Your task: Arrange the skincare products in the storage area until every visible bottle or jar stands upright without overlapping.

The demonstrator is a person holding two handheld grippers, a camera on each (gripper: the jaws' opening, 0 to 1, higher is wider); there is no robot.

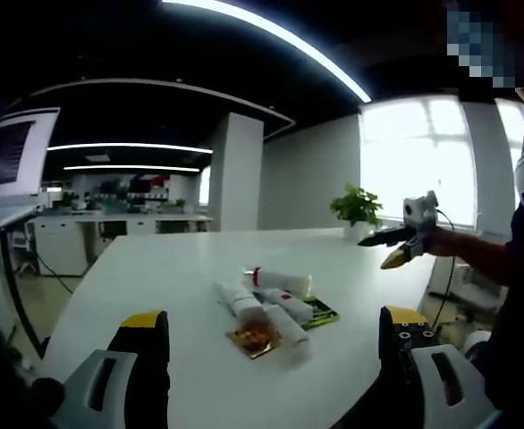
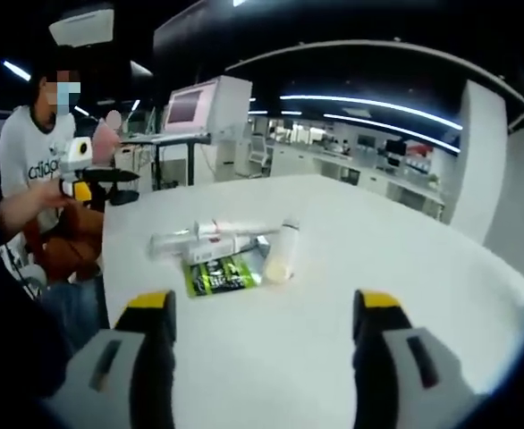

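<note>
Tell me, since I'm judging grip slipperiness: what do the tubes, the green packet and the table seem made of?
The tubes look like smooth white plastic, faintly glossy. The green packet seems a printed foil or plastic sachet, lying flat with a slight sheen. The table looks like matte white laminate, though the blur leaves this open.
</note>
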